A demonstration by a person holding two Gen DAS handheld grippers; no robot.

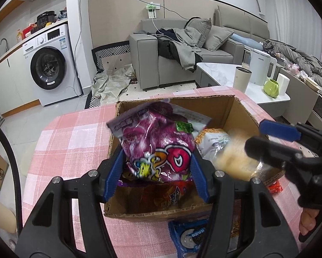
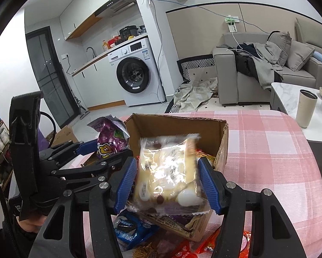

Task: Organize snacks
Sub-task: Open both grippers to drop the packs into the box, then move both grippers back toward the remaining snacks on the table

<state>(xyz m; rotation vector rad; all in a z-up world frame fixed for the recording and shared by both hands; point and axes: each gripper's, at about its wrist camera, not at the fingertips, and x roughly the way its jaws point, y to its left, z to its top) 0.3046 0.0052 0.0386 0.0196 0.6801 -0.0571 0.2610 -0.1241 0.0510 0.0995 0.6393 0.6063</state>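
Observation:
My left gripper [image 1: 156, 174] is shut on a purple snack bag [image 1: 156, 144] and holds it over the open cardboard box [image 1: 242, 111] on the pink checked table. My right gripper [image 2: 167, 182] is shut on a clear packet of pale yellow bread [image 2: 167, 169], held above the same box [image 2: 178, 124]. In the left wrist view the right gripper [image 1: 268, 137] comes in from the right with the blurred bread packet [image 1: 236, 159]. In the right wrist view the left gripper [image 2: 100, 150] and its purple bag [image 2: 111, 139] show at the left. Other packets lie inside the box [image 1: 212, 139].
A blue cookie packet [image 1: 188, 238] [image 2: 130, 230] and red packets [image 2: 195, 249] [image 1: 274, 188] lie on the pink checked tablecloth [image 1: 75, 137] in front of the box. Behind the table stand a white coffee table [image 1: 221, 73] with a beige tumbler [image 1: 242, 78], a grey sofa [image 1: 152, 60] and a washing machine [image 1: 51, 64].

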